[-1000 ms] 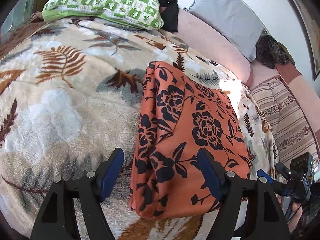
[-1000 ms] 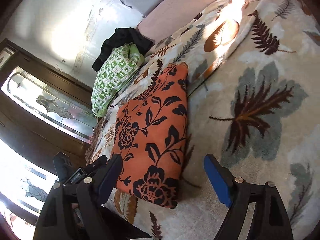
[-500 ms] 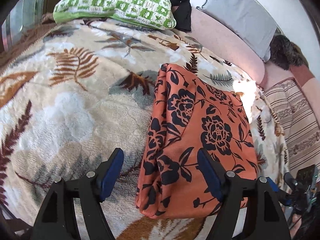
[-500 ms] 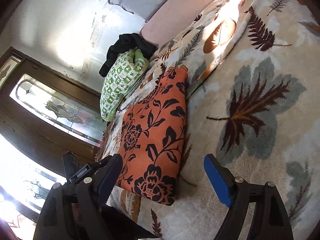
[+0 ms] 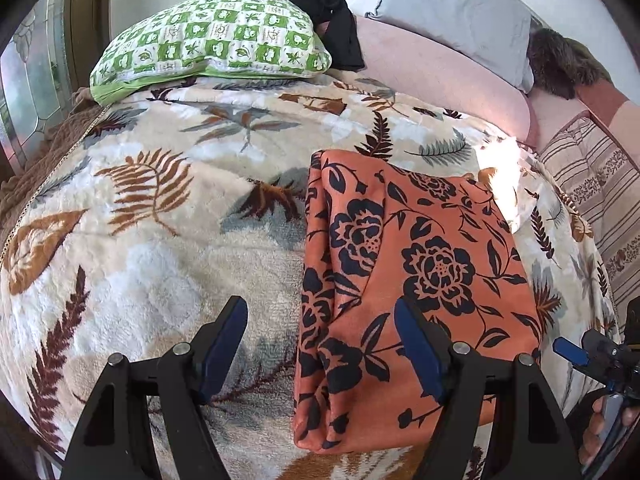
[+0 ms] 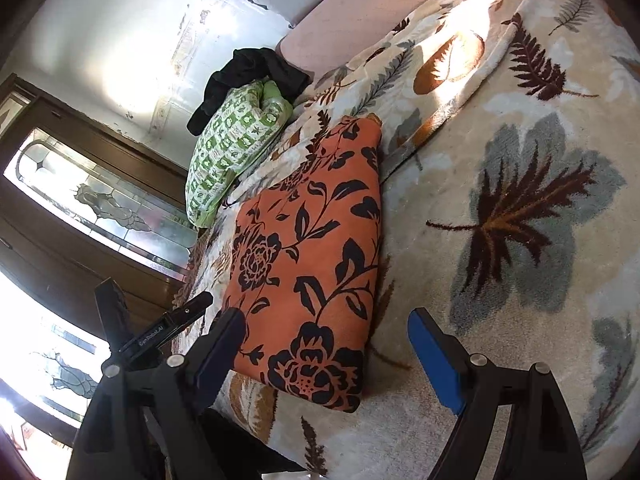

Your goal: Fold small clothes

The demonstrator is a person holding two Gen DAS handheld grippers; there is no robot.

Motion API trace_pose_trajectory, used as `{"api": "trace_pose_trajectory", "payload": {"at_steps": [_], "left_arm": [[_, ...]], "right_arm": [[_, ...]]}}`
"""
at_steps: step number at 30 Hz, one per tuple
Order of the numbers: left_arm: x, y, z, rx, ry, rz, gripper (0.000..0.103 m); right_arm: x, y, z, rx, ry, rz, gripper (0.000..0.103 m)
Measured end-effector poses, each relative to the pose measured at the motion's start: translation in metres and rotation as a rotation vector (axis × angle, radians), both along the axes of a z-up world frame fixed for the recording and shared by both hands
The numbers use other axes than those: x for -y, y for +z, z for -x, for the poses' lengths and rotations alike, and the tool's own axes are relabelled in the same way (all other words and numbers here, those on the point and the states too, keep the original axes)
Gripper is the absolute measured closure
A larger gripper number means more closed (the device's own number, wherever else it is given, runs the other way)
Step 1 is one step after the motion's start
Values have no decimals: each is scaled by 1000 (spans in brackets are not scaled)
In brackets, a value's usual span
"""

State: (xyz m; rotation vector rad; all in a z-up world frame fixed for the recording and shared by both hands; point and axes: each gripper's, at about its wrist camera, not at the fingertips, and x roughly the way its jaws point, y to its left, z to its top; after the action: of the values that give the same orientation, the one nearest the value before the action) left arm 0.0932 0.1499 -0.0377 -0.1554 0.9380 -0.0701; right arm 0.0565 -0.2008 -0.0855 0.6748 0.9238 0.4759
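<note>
I held the left gripper (image 5: pixel 320 344) and right gripper (image 6: pixel 326 340) released, empty; the folded orange floral garment (image 5: pixel 420 272) lay at one o'clock, done.

A bedroom in a home: beneath the left gripper (image 5: pixel 318 344) spreads a bed under a plush leaf-print blanket (image 5: pixel 168 216), with a green checked pillow (image 5: pixel 216 46) and a grey pillow (image 5: pixel 452 12) beyond it, and a wooden door with leaded glass (image 6: pixel 100 208) off to its left.
</note>
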Motion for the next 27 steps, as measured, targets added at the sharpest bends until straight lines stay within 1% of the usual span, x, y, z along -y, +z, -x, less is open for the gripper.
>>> {"api": "trace_pose_trajectory", "payload": {"at_steps": [3, 11, 13, 15, 16, 18, 19, 20, 22, 23, 25, 27], "left_arm": [[-2, 1, -3, 6, -4, -2, 27], [-4, -3, -11, -13, -18, 41, 26], [-7, -3, -13, -14, -23, 82, 27], [-13, -3, -16, -21, -29, 169, 26], [-18, -3, -18, -33, -35, 234, 26], [-23, -2, -22, -49, -53, 335, 26], [-25, -1, -24, -51, -55, 372, 26], [-26, -1, -27, -51, -59, 391, 26], [-24, -3, -33, -59, -58, 392, 23], [-23, -7, -38, -74, -57, 387, 21], [-20, -18, -47, -116, -63, 395, 21], [-15, -31, -55, -162, -80, 406, 21]], "right_arm": [[-5, 2, -2, 0, 8, 9, 17], [-7, 9, -16, 5, 21, 23, 17], [-7, 11, -23, 3, 32, 21, 17], [-8, 12, -30, -4, 40, 27, 17], [-9, 12, -34, -11, 46, 32, 17], [-10, 13, -40, -16, 56, 32, 17], [-10, 14, -43, -19, 60, 29, 17], [-9, 14, -46, -22, 64, 27, 17], [-8, 12, -52, -37, 68, 29, 17], [-8, 9, -57, -55, 67, 36, 17], [-9, 3, -66, -73, 66, 29, 17], [-11, -2, -75, -103, 55, 47, 17]]}}
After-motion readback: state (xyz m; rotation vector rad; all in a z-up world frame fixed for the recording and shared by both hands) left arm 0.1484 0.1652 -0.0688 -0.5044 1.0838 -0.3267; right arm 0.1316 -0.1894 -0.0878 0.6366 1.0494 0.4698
